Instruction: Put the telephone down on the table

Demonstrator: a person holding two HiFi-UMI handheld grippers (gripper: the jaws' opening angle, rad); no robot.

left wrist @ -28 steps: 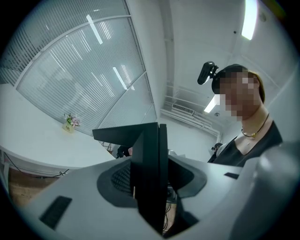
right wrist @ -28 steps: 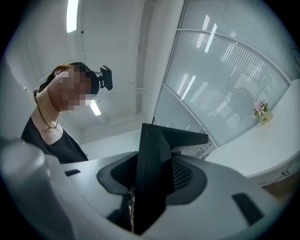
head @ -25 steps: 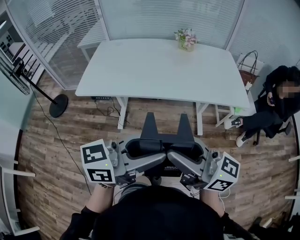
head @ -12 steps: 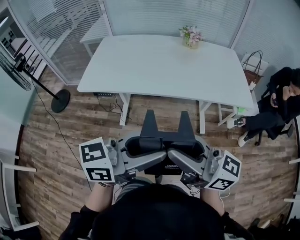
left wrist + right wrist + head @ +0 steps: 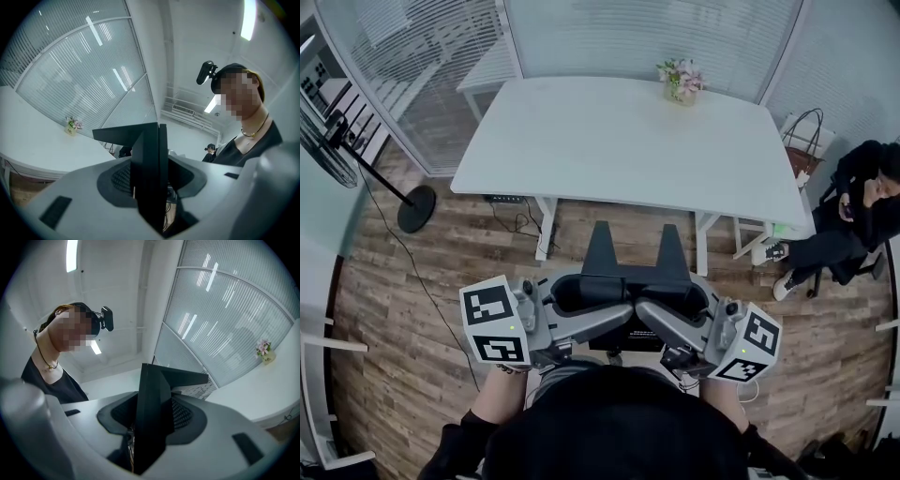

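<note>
The black telephone (image 5: 632,274) hangs in the air above the wooden floor, just in front of the person, with two black prongs pointing toward the white table (image 5: 619,141). My left gripper (image 5: 602,307) is shut on its left side and my right gripper (image 5: 664,309) is shut on its right side. In the left gripper view the telephone (image 5: 149,164) stands as a dark slab between the grey jaws of the left gripper (image 5: 150,190). The right gripper view shows the same slab (image 5: 151,408) clamped in the right gripper (image 5: 149,430). The telephone is short of the table's near edge.
A small vase of flowers (image 5: 680,82) stands at the table's far right corner. A person (image 5: 853,216) sits on a chair to the right, with a bag (image 5: 802,150) beside the table. A fan stand (image 5: 414,208) and cables are on the floor at left. Glass walls close the room behind.
The head view has shifted very slightly. Both grippers and the telephone keep their places.
</note>
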